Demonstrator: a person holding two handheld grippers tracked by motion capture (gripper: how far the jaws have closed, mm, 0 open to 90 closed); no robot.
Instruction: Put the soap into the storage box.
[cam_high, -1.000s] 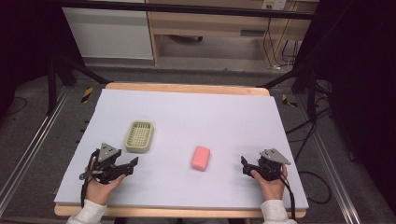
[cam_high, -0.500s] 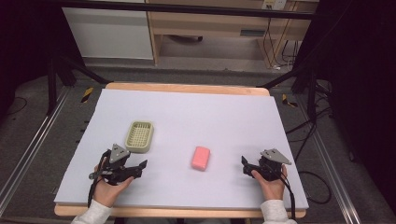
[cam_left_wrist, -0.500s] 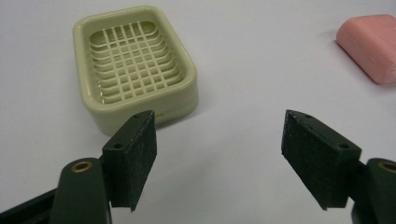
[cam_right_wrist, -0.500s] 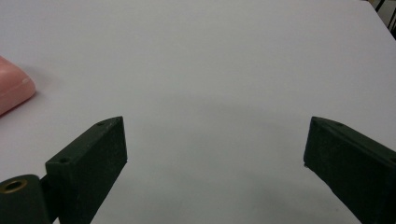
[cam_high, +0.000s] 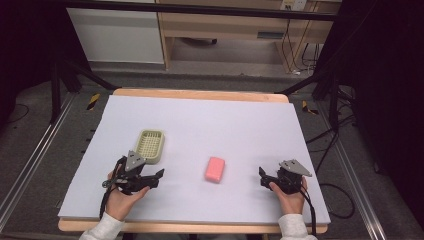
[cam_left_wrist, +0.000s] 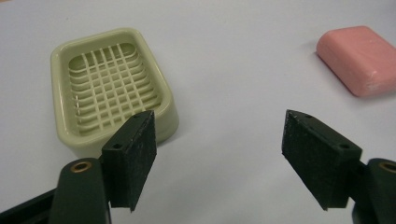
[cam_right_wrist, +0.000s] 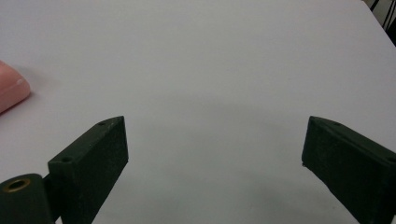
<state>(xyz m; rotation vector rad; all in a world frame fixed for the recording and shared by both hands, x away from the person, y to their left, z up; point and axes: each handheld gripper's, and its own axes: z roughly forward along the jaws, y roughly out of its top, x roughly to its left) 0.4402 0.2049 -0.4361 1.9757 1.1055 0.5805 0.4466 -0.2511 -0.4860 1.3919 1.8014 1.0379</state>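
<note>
The left hand-held gripper (cam_high: 159, 175) is hovering low over the tabletop (cam_high: 240, 125) with its jaws spread and nothing between them; the right hand-held gripper (cam_high: 262, 176) is resting near the front edge, jaws spread too and also empty. The pink soap bar (cam_high: 215, 169) is lying flat on the tabletop between the two, well apart from each. The pale green soap dish (cam_high: 150, 146) is standing just beyond the left hand-held gripper, empty, its slotted grid facing up.

The step in hand is, I judge, reaching for the soap bar with the left hand-held gripper. To do it well, the jaws should be lined up across the short sides of the bar — not the long ones — and lowered until the pads are beside its flanks before closing. The bar is probably smooth, so a centred, firm pinch is safer.
</note>
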